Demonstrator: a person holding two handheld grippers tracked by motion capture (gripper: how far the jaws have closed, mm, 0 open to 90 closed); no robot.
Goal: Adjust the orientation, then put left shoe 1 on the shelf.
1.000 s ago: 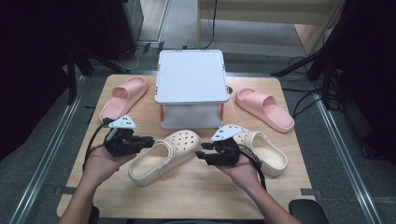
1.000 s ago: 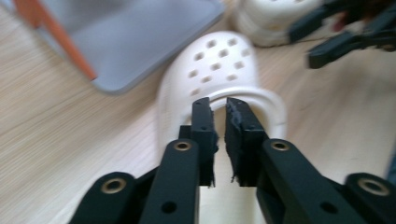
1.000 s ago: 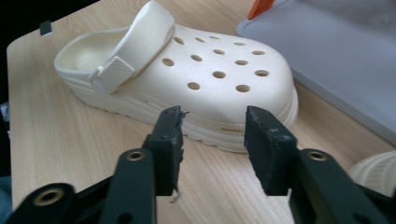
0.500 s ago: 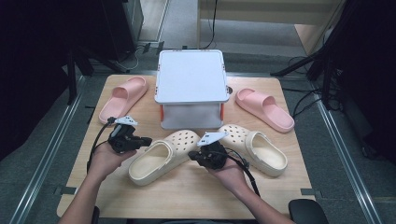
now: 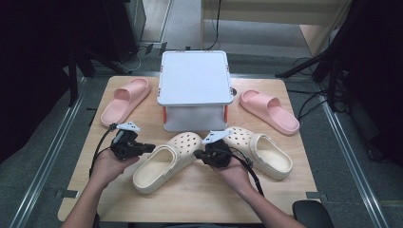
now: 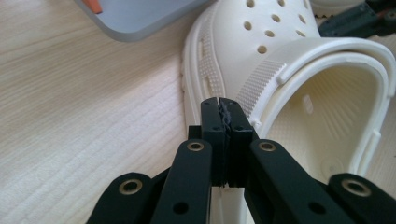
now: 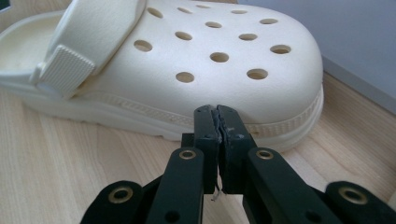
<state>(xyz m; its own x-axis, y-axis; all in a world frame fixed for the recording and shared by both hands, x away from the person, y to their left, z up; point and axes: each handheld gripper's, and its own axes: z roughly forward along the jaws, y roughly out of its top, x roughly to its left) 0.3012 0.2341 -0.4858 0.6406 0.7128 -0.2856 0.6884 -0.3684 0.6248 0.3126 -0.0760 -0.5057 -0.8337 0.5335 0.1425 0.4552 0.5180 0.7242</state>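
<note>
Two cream clogs lie on the wooden table (image 5: 109,190). The left clog (image 5: 166,161) points its holed toe up and right; the right clog (image 5: 261,152) lies beside it. My left gripper (image 5: 152,148) is at the left clog's side wall (image 6: 280,70). Its jaws have just closed the last bit and stand shut with nothing between the fingertips (image 6: 212,116). My right gripper (image 5: 197,156) is shut and empty too. It points at the rim of that clog's toe (image 7: 210,60), with its fingertips (image 7: 233,126) close to the sole edge.
A white lidded box (image 5: 194,85) stands behind the clogs, close to the toe; its corner (image 6: 140,18) and wall (image 7: 350,37) are near both grippers. One pink slide (image 5: 124,99) lies back left, another pink slide (image 5: 268,110) back right.
My right gripper has shifted left, from over the right clog to the left clog's toe. The left gripper has sunk a little beside the left clog.
</note>
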